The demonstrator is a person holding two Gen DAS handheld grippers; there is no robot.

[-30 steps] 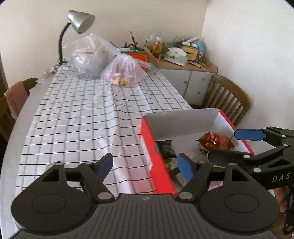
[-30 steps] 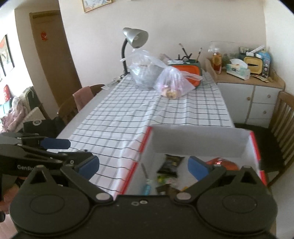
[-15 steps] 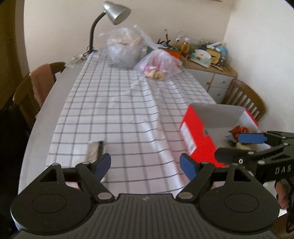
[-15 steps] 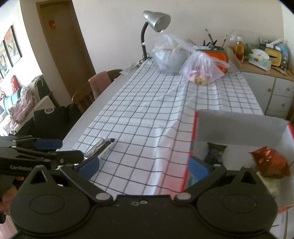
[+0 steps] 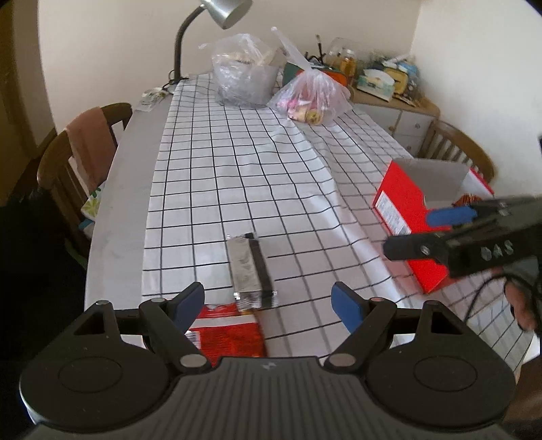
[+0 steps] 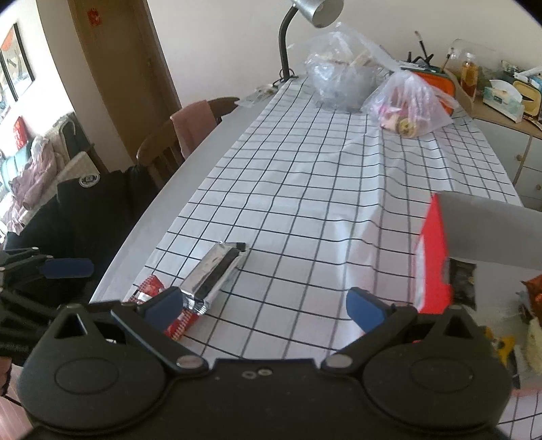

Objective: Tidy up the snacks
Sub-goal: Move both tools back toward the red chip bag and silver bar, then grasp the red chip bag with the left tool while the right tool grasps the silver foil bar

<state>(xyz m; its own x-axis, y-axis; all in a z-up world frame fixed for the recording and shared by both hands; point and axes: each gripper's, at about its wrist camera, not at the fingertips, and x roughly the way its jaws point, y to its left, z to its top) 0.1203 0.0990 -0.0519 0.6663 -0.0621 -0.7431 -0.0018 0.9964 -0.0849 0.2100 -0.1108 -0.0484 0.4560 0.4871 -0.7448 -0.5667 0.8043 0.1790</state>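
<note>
Left gripper (image 5: 267, 298) and right gripper (image 6: 262, 304), both spread and empty, hover over the counter (image 5: 111, 210). Silver packet (image 5: 249, 267) lies flat beside red packet (image 5: 227, 333), apart from box (image 5: 403, 216). Likely light, crinkly, slippery; pinch across its narrow width.

claws 2: left (image 5: 267, 303), right (image 6: 266, 304) | snack packets on surface 2: silver (image 5: 249, 267), red (image 5: 227, 333) | red box (image 5: 403, 216) 1 | plastic bags 2 at 12 o'clock (image 5: 244, 79) (image 5: 313, 96) | lamp (image 5: 223, 13) 1 | chairs 2 (image 5: 84, 149) (image 5: 457, 149)
</note>
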